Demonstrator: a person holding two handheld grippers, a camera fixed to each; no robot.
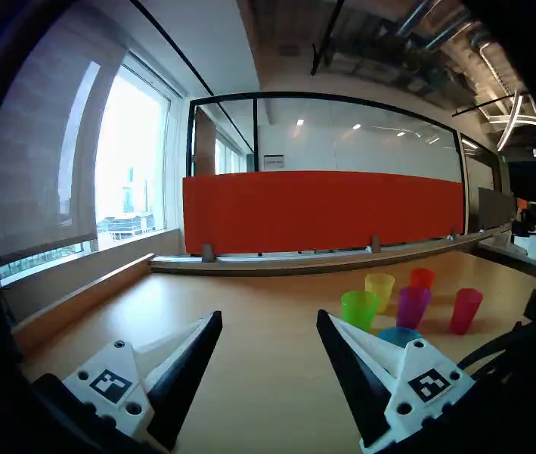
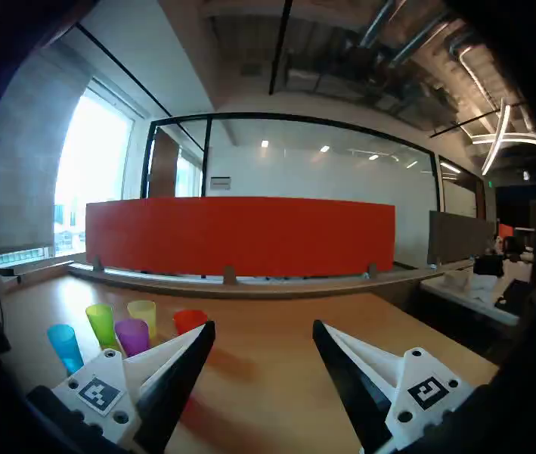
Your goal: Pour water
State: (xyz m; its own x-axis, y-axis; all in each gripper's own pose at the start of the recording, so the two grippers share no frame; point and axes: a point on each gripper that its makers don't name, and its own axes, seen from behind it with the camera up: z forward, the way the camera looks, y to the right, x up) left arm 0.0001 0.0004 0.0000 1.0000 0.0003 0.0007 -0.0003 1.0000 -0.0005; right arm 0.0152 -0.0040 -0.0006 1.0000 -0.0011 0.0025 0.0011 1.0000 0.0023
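Several coloured plastic cups stand grouped on the wooden table [image 1: 252, 318]. In the left gripper view they sit at the right: green cup [image 1: 359, 309], yellow cup [image 1: 379, 291], purple cup [image 1: 412, 306], red cup [image 1: 422, 278], pink cup [image 1: 465, 309], and a blue cup [image 1: 398, 336] partly behind my right finger. My left gripper [image 1: 269, 321] is open, empty, left of the cups. In the right gripper view the cups stand at the left: blue cup [image 2: 65, 346], green cup [image 2: 102, 324], purple cup [image 2: 132, 335], yellow cup [image 2: 143, 313], red cup [image 2: 187, 320]. My right gripper [image 2: 263, 333] is open and empty.
An orange divider panel [image 1: 320, 209] runs along the table's far edge. Windows [image 1: 128, 174] line the left wall behind a wooden ledge [image 1: 79, 299]. A glass partition [image 2: 320, 170] rises behind the divider. Another desk with items [image 2: 487, 284] stands at the far right.
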